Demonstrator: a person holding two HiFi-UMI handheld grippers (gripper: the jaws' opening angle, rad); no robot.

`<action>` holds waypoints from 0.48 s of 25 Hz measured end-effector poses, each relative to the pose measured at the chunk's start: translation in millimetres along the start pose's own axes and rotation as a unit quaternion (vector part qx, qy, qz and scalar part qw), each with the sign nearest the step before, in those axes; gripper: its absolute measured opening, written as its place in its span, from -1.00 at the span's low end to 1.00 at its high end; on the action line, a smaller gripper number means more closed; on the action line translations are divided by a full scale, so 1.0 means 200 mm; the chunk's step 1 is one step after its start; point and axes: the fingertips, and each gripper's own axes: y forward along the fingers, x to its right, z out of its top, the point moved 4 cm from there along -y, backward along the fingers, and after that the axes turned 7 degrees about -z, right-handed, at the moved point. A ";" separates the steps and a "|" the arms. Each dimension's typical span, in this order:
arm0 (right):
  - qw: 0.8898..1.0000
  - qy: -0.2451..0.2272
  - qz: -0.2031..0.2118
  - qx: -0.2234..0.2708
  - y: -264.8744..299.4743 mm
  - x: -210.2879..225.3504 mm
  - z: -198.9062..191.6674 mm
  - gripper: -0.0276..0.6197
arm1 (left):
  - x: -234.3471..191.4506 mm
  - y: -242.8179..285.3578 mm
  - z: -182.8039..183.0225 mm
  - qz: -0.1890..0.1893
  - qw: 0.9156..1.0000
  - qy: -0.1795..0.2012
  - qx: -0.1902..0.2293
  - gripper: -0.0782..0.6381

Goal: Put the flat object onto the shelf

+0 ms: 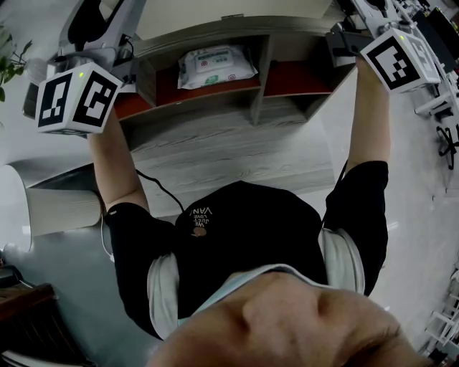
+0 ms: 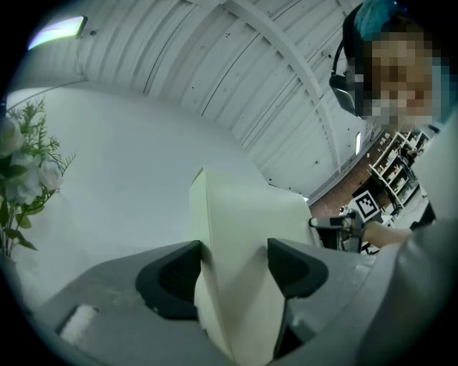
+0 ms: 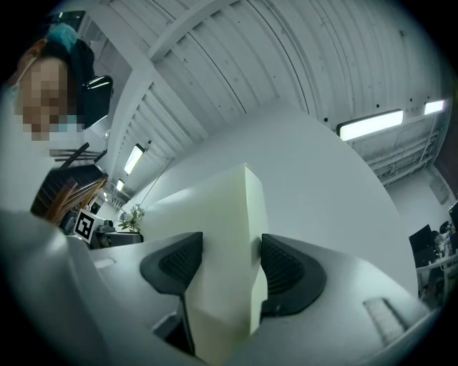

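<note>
The flat object is a cream-coloured box (image 2: 243, 229), held at both ends. My left gripper (image 2: 232, 275) is shut on one end, its dark pads pressed on the box's two faces. My right gripper (image 3: 230, 268) is shut on the other end of the same box (image 3: 222, 229). The head view shows the box (image 1: 237, 14) as a pale strip at the top edge, above the grey wooden shelf (image 1: 258, 100) with red compartment floors. The left marker cube (image 1: 77, 98) and right marker cube (image 1: 399, 59) flank the shelf. Both grippers point upward toward the ceiling.
A pack of wet wipes (image 1: 215, 66) lies in the shelf's middle compartment. A pale cabinet (image 1: 50, 204) stands at the left, with a plant (image 1: 11, 64) beyond it. Chairs and desks (image 1: 441, 107) stand on the right. A person's head shows in both gripper views.
</note>
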 end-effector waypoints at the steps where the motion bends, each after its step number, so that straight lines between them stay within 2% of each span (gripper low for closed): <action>1: 1.000 0.000 -0.001 -0.003 0.01 0.01 -0.01 -0.15 | -0.01 0.01 -0.01 0.000 1.000 0.000 -0.002 0.06; 5: 1.000 0.002 -0.015 -0.020 0.04 0.08 -0.07 -0.15 | -0.04 0.05 -0.08 0.000 1.000 -0.005 -0.016 0.06; 12: 0.999 0.012 -0.013 -0.041 0.09 0.14 -0.17 -0.15 | -0.07 0.10 -0.17 0.000 0.999 -0.004 -0.043 0.06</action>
